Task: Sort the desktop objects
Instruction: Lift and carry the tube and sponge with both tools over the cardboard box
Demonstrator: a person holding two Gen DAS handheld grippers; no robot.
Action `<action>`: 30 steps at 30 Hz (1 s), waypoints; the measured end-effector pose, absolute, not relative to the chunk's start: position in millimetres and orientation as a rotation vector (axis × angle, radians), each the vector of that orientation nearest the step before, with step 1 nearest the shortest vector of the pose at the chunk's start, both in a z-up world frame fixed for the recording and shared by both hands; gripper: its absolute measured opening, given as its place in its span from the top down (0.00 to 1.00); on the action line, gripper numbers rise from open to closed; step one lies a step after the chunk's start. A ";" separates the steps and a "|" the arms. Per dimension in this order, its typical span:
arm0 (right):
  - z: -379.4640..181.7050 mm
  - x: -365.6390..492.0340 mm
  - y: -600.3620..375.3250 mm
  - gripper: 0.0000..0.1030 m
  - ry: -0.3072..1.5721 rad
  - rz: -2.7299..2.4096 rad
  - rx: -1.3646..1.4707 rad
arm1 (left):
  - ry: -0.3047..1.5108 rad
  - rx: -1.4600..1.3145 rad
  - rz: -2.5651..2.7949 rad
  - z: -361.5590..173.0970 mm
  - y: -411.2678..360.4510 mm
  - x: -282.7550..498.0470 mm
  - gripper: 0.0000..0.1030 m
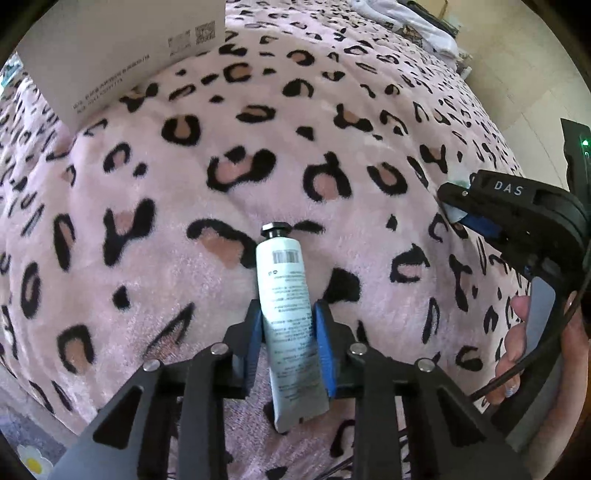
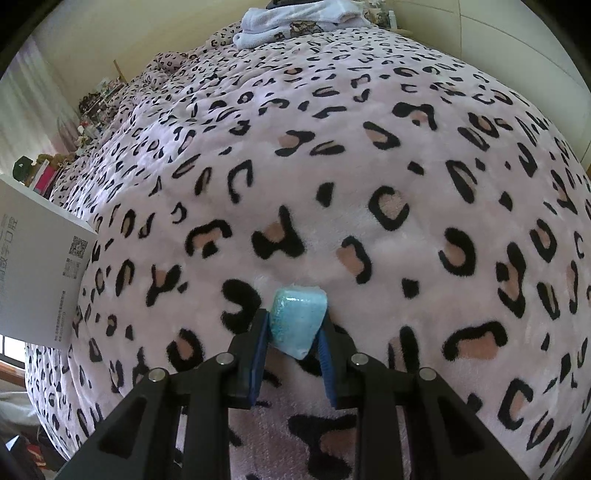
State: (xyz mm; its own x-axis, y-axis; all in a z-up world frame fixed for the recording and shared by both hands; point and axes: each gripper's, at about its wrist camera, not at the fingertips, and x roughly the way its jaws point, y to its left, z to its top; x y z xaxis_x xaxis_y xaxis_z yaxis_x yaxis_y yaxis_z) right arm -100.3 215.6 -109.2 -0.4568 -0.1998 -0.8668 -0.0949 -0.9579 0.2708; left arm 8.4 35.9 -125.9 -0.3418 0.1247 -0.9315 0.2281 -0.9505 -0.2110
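Note:
A white tube point(image 1: 286, 306) with a black cap and a barcode sits between the blue pads of my left gripper point(image 1: 286, 314), which is shut on it, cap pointing away over the pink leopard-print blanket point(image 1: 258, 147). My right gripper point(image 2: 295, 321) is shut on a small light-blue packet point(image 2: 297, 319), held just above the blanket point(image 2: 369, 166). In the left wrist view the right gripper point(image 1: 452, 206) shows at the right edge, with a bit of the pale packet point(image 1: 455, 213) between its tips and a hand point(image 1: 517, 332) on its handle.
A white printed box point(image 1: 118, 48) stands at the far left on the blanket, also seen as a white box point(image 2: 40, 266) in the right wrist view. Folded white cloth point(image 2: 295, 22) lies at the far end. A cluttered shelf point(image 2: 55, 162) runs along the left wall.

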 end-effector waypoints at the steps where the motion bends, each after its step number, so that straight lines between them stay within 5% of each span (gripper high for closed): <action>1: -107.4 -99.6 214.2 0.75 -0.434 -2.590 1.599 | 0.458 1.759 -2.482 -124.2 35.1 8.1 0.75; 30: 9.8 -56.4 97.7 0.75 -0.267 -2.493 1.386 | 0.228 1.534 -2.613 20.1 -65.5 -28.0 0.76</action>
